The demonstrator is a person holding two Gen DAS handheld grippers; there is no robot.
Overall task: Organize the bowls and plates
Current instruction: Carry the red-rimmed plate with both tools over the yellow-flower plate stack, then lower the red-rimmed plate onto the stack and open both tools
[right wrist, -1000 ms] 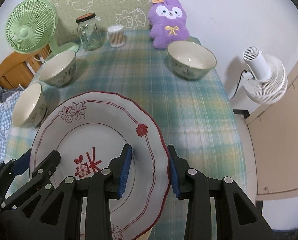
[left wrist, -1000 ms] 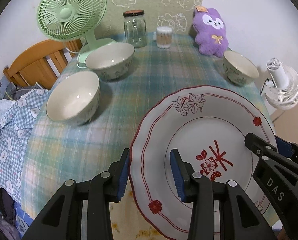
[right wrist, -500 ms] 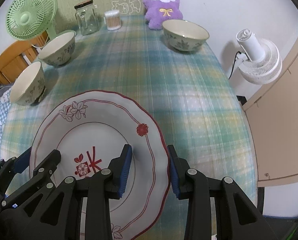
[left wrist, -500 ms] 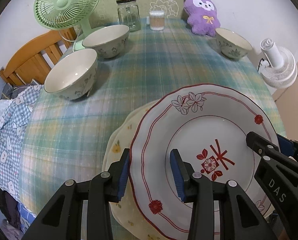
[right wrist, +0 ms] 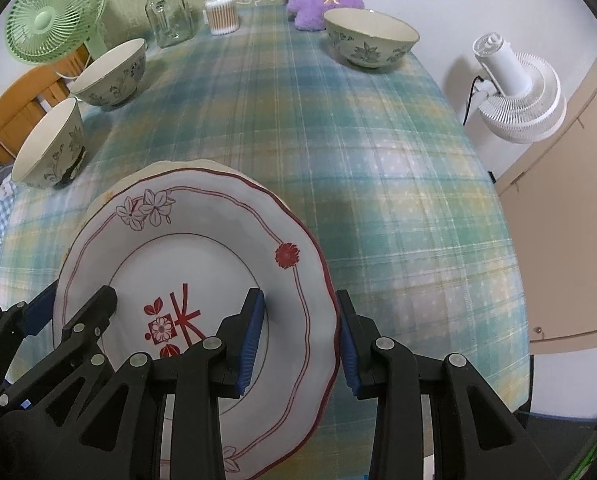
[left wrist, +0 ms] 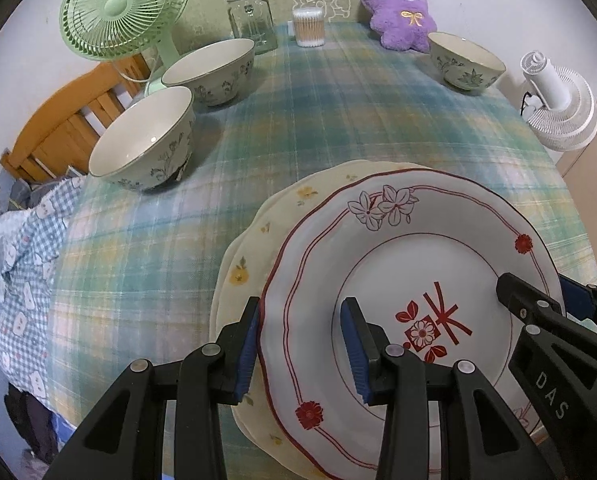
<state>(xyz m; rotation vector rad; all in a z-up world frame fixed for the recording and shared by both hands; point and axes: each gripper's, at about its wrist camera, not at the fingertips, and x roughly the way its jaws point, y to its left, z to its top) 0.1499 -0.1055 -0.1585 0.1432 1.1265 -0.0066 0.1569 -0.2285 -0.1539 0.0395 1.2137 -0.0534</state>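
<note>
A white plate with red flower trim (left wrist: 418, 264) (right wrist: 202, 256) is held by both grippers. My left gripper (left wrist: 298, 344) is shut on its left rim. My right gripper (right wrist: 298, 336) is shut on its right rim. The plate hangs just above a cream plate with yellow flowers (left wrist: 266, 232) (right wrist: 178, 168) that lies on the checked tablecloth near the front edge. Two floral bowls (left wrist: 146, 140) (left wrist: 214, 68) stand at the left. A third bowl (left wrist: 464, 60) (right wrist: 370, 36) stands at the far right.
A green fan (left wrist: 118, 12), a glass jar (left wrist: 250, 16), a cotton swab tub (left wrist: 308, 26) and a purple plush toy (left wrist: 398, 8) stand along the table's far edge. A white fan (right wrist: 514, 92) sits off the right side. A wooden chair (left wrist: 66, 128) is at the left.
Both grippers have drawn back toward the near edge with the red-trimmed plate. The cream plate has come into view beneath it, and the bowls look farther away.
</note>
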